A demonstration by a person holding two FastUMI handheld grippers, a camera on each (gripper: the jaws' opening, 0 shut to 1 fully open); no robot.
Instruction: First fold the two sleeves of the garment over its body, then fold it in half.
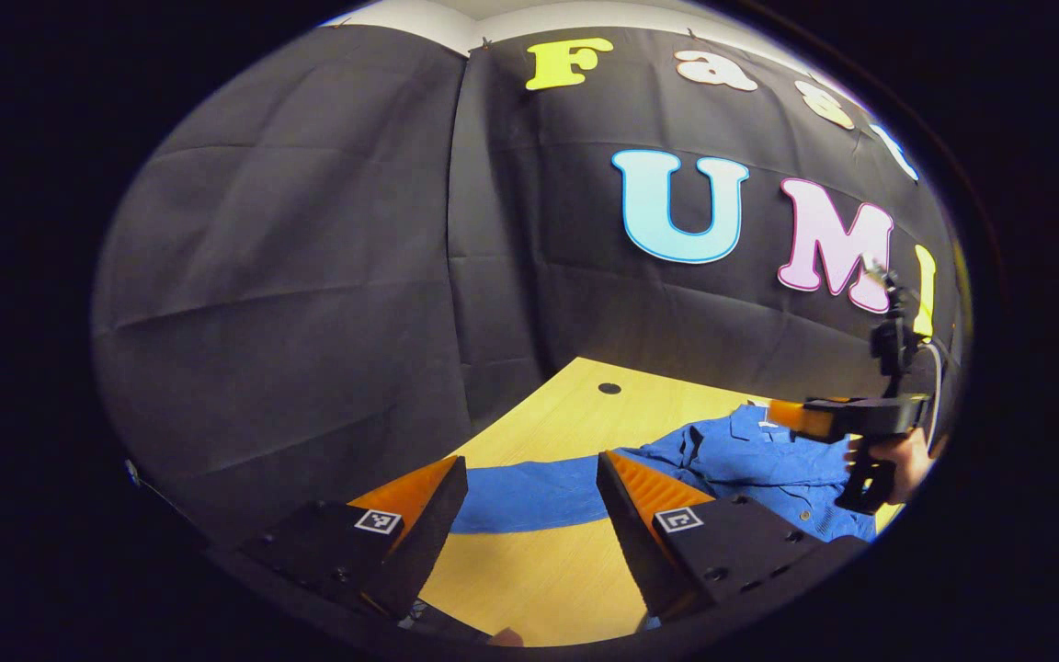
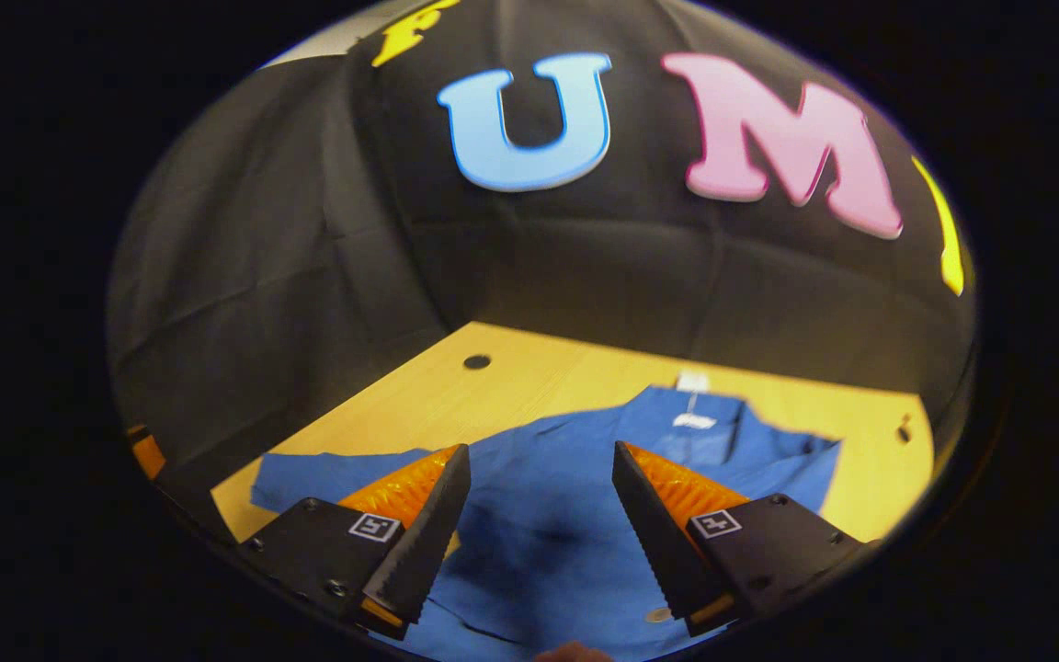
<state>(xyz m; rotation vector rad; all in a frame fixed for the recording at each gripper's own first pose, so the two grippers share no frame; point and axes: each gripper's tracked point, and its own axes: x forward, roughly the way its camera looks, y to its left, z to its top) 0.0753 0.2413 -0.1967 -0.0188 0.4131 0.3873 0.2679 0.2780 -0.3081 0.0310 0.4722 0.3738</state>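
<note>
Blue garment spread flat on wooden worktop, lower frame; left gripper and right gripper jaws wide, holding nothing.

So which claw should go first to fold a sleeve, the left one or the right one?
Probably the left. The left claw is open and pointing at a sleeve lying flat, stretched out on the table. The right claw is open too, but sits over the middle of the blue shirt.

The garment ahead of the right gripper is plain bright blue with a small white neck tag. The surface beneath is light yellow wood-grain.
</note>
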